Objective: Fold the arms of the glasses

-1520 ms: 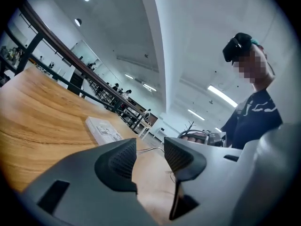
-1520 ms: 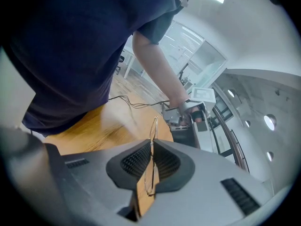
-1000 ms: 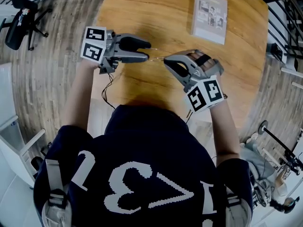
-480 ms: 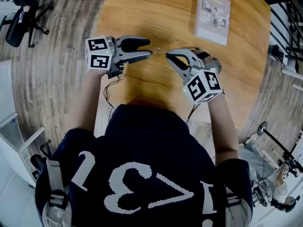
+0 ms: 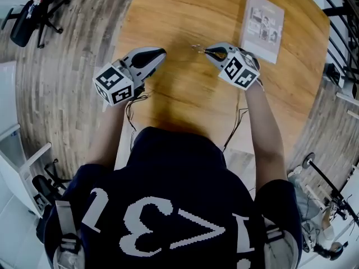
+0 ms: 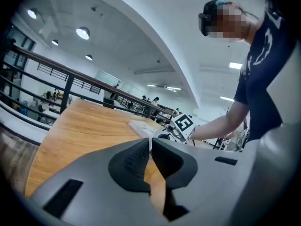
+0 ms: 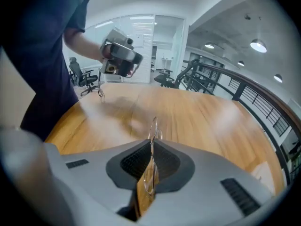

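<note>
Thin wire-framed glasses (image 5: pixel 197 48) hang just above the wooden table (image 5: pixel 179 10), pinched edge-on in my right gripper (image 5: pixel 208 51). In the right gripper view the frame (image 7: pixel 153 126) sticks out past the shut jaws of the right gripper (image 7: pixel 151 147). My left gripper (image 5: pixel 161 52) is to the left of the glasses, apart from them. Its jaws have just closed with nothing between them, and the left gripper view shows the pads of the left gripper (image 6: pixel 150 147) meeting on empty air. The right gripper's marker cube (image 6: pixel 184 123) shows beyond them.
A pale book (image 5: pixel 262 22) lies flat at the table's far right, also visible in the left gripper view (image 6: pixel 143 125). A black office chair (image 5: pixel 28 15) stands on the plank floor to the left. The near table edge (image 5: pixel 179 129) runs just in front of the person.
The left gripper has drawn back left from the glasses, turned, and shut empty. The right gripper has carried the glasses farther up the table and lower.
</note>
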A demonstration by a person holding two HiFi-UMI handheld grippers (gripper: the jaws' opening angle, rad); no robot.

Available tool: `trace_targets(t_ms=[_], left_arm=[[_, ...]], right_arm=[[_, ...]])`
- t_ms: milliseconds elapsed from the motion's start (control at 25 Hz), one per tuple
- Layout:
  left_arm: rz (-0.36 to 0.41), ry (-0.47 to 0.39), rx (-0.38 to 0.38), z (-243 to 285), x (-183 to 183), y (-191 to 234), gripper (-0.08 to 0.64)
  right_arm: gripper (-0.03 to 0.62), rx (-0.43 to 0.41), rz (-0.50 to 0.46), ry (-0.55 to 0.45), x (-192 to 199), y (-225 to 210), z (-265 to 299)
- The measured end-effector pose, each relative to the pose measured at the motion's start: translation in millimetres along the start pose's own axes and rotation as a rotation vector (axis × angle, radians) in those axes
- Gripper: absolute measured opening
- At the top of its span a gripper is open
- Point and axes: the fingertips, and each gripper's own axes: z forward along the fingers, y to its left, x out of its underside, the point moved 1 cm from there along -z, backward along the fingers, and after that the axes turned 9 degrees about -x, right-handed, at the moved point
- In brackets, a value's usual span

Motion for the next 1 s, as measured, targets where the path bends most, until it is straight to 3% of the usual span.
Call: trace_targets(t_ms=[240,320,360,560,720,1000], left_arm=[[0.008,-0.024,-0.060,-3,1,0,0.025],[0.036,-0.011,-0.062,-3,2,-2,0.025],[0.048,-0.006,-0.061,-3,2,-3,0.025],[0.063,-0.024,-0.092,-7,-7,-1,0.025],[0.096,-0.071,-0.172,-11,-26,5,0.023],[0.182,-0.181,-0.273,-23,-80,-3,0.021]], right_arm=[[0.041,0.010,0.037,-0.038,0,-32,11],[0.067,0.027,0.046,-0.038,1,-38,13],[0.112,0.031,0.043,-0.029,1,-40,15],[0.120,0.091,0.028,-0.041,-6,-36,7],[0.042,0.302,0.086,-0.196,-37,-34,-45],[0.028,0.743,0.308,-0.563,-68,-22,-194]])
